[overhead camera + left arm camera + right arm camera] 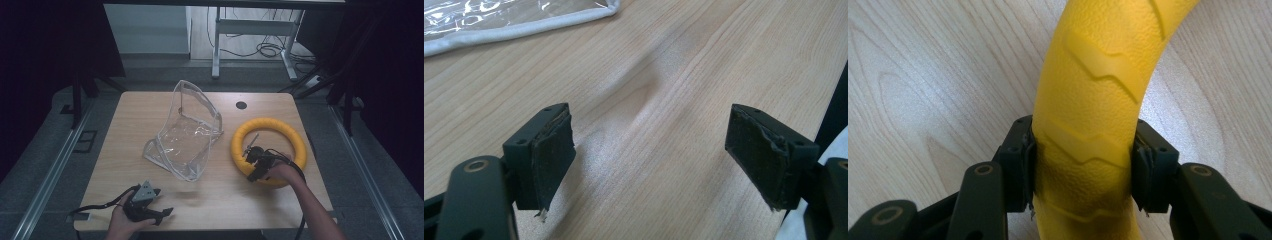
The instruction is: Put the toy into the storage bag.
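High view: clear pouch [186, 135] beside gripped yellow ring [268, 150].

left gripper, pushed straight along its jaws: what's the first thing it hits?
Probably nothing soon. The left gripper is open over bare table; the clear plastic pouch lies ahead but off to the left of its line, so it likely passes the pouch's corner. Depth is hard to judge.
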